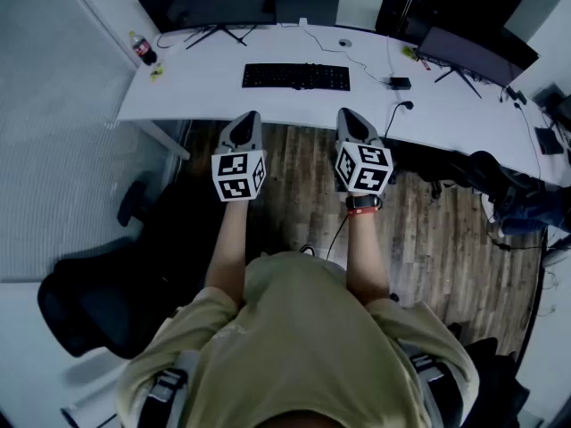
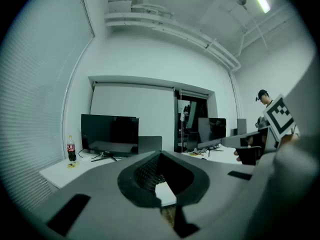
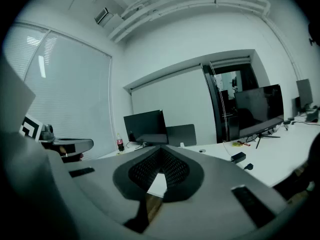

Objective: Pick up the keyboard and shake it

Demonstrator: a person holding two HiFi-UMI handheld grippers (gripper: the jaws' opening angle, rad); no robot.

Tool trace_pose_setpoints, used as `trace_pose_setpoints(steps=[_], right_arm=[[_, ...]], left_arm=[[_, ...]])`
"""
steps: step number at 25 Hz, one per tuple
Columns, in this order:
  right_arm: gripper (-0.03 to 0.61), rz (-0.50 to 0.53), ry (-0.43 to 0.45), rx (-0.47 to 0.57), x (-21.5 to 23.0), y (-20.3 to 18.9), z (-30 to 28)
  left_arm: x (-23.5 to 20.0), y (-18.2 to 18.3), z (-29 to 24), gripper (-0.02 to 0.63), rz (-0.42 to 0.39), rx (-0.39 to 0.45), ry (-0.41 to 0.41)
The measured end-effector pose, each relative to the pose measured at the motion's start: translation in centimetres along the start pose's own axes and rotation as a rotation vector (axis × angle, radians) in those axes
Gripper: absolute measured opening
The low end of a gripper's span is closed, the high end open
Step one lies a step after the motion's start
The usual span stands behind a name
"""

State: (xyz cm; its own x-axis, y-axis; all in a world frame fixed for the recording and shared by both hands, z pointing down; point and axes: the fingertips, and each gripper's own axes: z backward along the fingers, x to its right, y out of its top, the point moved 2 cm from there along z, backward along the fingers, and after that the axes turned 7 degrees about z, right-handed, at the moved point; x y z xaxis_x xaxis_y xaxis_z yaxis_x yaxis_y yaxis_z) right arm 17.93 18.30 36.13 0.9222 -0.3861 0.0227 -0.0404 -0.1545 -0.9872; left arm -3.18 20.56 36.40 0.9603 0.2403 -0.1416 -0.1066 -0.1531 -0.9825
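The black keyboard (image 1: 295,77) lies flat on the white desk (image 1: 205,92), near its middle and parallel to the front edge. Both grippers hover side by side over the wooden floor, just short of the desk's front edge. My left gripper (image 1: 250,117) is shut and empty, pointing at the desk below the keyboard's left end. My right gripper (image 1: 347,114) is also shut and empty, level with the keyboard's right end. In the left gripper view the left gripper (image 2: 159,155) has its jaws closed together. The right gripper (image 3: 160,150) shows the same. The jaws hide the keyboard in both gripper views.
A cola bottle (image 1: 143,49) stands at the desk's far left corner. Monitors (image 1: 214,3) (image 1: 473,52) line the back. A power adapter (image 1: 400,83) and cables lie right of the keyboard. A black office chair (image 1: 98,292) stands at my left, another dark chair (image 1: 500,185) at the right.
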Motion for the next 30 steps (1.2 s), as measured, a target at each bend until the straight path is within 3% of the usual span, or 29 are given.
trace_pose_setpoints(steps=[7, 10, 15, 20, 30], right_arm=[[0.017, -0.024, 0.02, 0.008, 1.1, -0.9, 0.5], [0.017, -0.049, 0.061, -0.013, 0.8, -1.7, 0.3], [0.017, -0.118, 0.003, -0.029, 3.0, -2.4, -1.9], [0.017, -0.13, -0.049, -0.029, 5.0, -1.9, -6.7], [0.017, -0.06, -0.05, -0.06, 4.9, 2.0, -18.8]], left_arm=[[2.2, 0.5, 0.1, 0.02, 0.014, 0.037, 0.023], [2.4, 0.3, -0.1, 0.018, -0.043, 0.023, 0.046], [1.6, -0.8, -2.2, 0.018, -0.026, 0.003, 0.035], [-1.4, -0.3, -6.7, 0.02, -0.012, 0.01, 0.004], [-7.4, 2.7, -18.7, 0.02, 0.031, 0.006, -0.057]])
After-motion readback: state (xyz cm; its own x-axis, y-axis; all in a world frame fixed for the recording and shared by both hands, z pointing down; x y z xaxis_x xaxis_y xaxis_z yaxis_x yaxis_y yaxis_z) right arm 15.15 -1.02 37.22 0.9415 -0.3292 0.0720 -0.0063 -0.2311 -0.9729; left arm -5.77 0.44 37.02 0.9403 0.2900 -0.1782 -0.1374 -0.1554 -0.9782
